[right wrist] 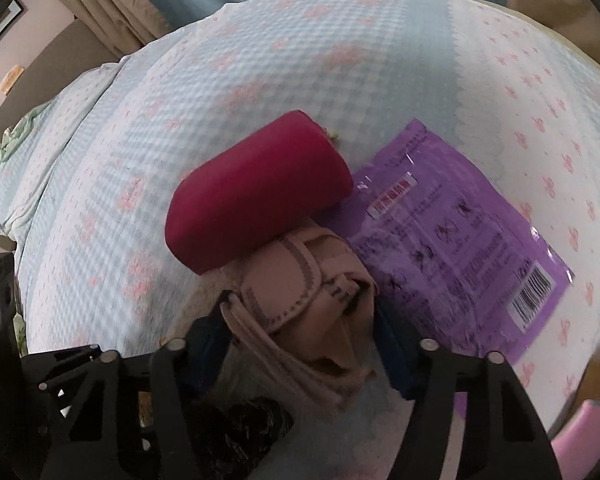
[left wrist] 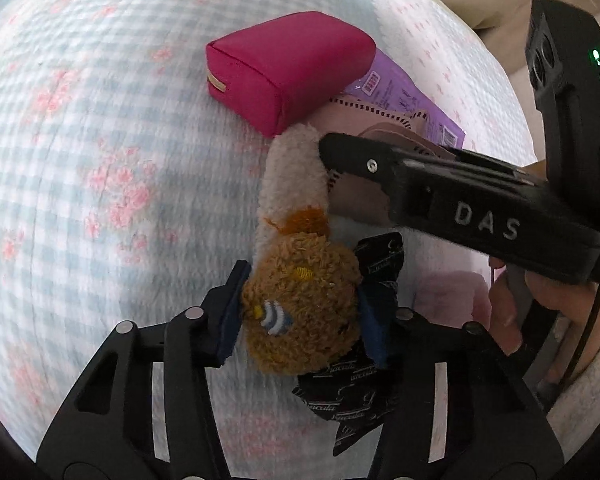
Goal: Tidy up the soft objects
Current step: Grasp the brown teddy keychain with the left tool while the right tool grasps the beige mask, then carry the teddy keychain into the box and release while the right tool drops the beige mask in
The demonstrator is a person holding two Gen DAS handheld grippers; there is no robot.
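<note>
Two grippers work close together over a bed (left wrist: 80,128) covered in a blue-checked spread with pink flowers. The left gripper (left wrist: 300,312) is clamped on a brown plush toy (left wrist: 300,304), its blue pads pressing the fuzzy brown head from both sides; the toy's cream-coloured part (left wrist: 292,176) stretches away from the gripper, its far end by the tip of the right gripper. A dark printed cloth (left wrist: 364,392) lies under and beside the toy's head. The right gripper (right wrist: 300,320) is closed around a beige fabric strap bundle (right wrist: 312,292) with grey stitched edging, which bulges out between the fingers. Just beyond the bundle and touching it lies a magenta pouch (right wrist: 256,208) on the spread. Beside the pouch, partly under it, lies a flat purple plastic packet (right wrist: 452,240) with a barcode at its near corner.
</note>
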